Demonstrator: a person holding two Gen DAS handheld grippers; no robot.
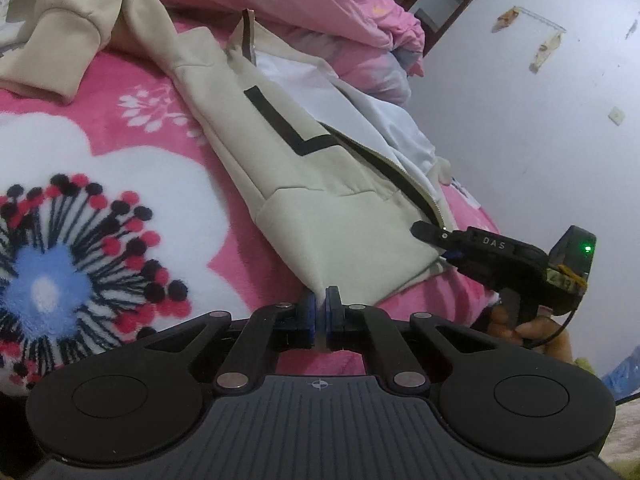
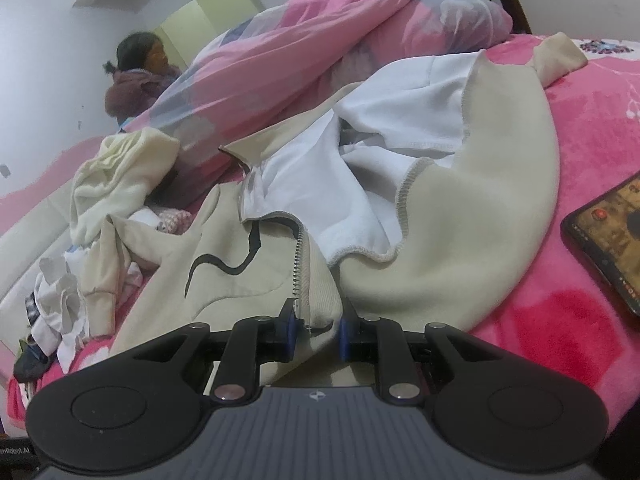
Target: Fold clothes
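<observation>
My left gripper (image 1: 321, 300) has its jaws clamped together on the bottom corner of the cream zip-up fleece jacket (image 1: 304, 168), spread across the middle of the frame on the pink flowered blanket (image 1: 120, 128). My right gripper (image 2: 316, 330) has its jaws closed on the jacket's ribbed hem beside the zip, low centre.

The dark smartphone with a lit screen (image 2: 608, 240) is cut off by the right wrist view's right edge, its display too small to read. The hand (image 1: 532, 330) under the black right gripper (image 1: 430, 236) is mostly hidden. The cream zip-up jacket's (image 2: 460, 248) hem corner disappears between the gripper pads.
</observation>
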